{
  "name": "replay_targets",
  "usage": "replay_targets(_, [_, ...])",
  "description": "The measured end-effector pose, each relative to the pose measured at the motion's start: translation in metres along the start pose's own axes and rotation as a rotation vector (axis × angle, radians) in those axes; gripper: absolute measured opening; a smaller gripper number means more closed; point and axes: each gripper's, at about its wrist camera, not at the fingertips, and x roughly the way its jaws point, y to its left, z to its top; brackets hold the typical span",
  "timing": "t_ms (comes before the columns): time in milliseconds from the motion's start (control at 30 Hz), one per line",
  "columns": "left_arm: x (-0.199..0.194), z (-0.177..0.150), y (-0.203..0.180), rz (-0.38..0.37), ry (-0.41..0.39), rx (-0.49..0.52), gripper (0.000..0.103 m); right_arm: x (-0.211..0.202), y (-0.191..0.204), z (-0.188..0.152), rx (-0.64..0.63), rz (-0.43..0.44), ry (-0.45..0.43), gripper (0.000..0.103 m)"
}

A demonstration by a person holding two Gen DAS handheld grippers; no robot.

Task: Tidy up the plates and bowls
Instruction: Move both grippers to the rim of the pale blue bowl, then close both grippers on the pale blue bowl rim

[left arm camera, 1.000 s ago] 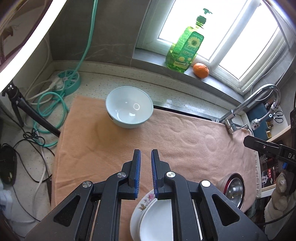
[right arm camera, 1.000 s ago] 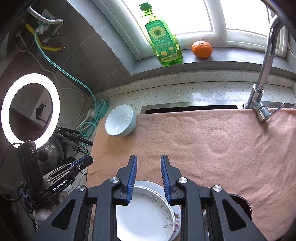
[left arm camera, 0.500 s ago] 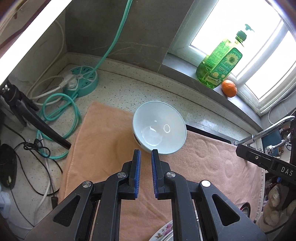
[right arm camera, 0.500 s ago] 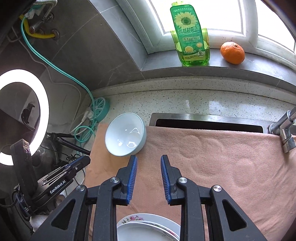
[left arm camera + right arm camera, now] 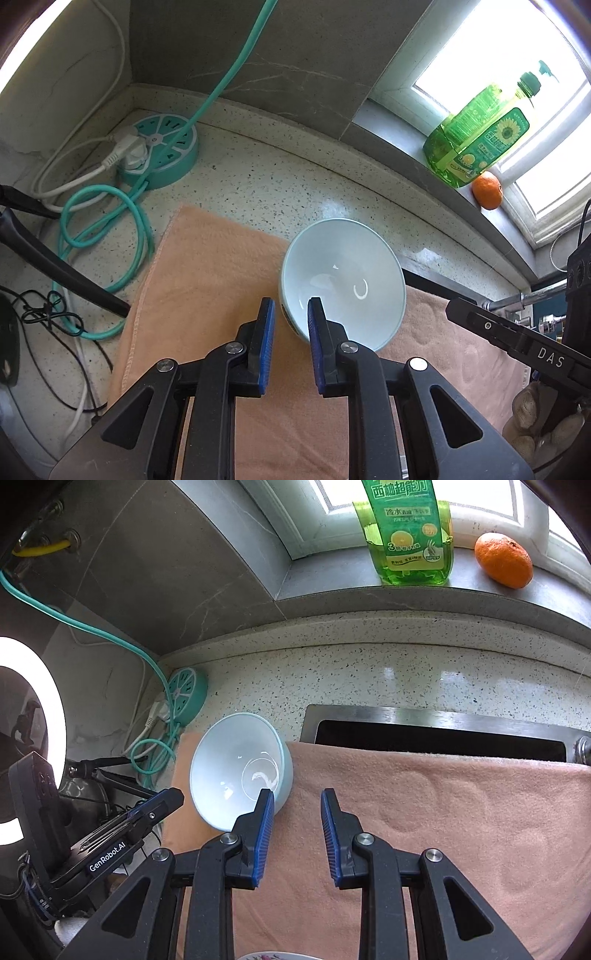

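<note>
a pale blue bowl (image 5: 341, 280) sits upright on a peach towel (image 5: 207, 273) near the towel's far left corner, on a speckled desk (image 5: 258, 177). the left gripper (image 5: 291, 314) points down at the bowl's near rim; its jaws are opening, only a narrow gap so far, with the rim lined up in the gap, though whether the pads touch it is hard to tell. the right gripper (image 5: 297, 805) hovers over the towel just right of the bowl (image 5: 240, 768), its jaws parted a modest way and holding nothing; its left finger overlaps the bowl's edge in the view. a plate rim (image 5: 273, 955) peeks in at the bottom of the right view. on the windowsill stand a green soap bottle (image 5: 410, 535) and an orange (image 5: 504, 559). a teal power strip (image 5: 162, 147) lies in the desk's left corner.
</note>
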Motion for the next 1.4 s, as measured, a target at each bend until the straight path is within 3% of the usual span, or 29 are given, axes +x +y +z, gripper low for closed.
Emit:
replay_targets(933, [0.03,0.012,-0.002,0.009,0.025,0.013,0.016,0.049,0.006,0.015,-0.005,-0.01,0.038,0.023])
replay_targets(1033, [0.031,0.012,-0.003,0.011,0.023,0.021,0.012,0.051,0.006,0.015,-0.004,-0.013,0.041,0.023])
replay_targets(1400, [0.036,0.011,-0.003,0.001,0.029,0.017,0.007,0.056,0.008,0.014,-0.007,0.0,0.057,0.011])
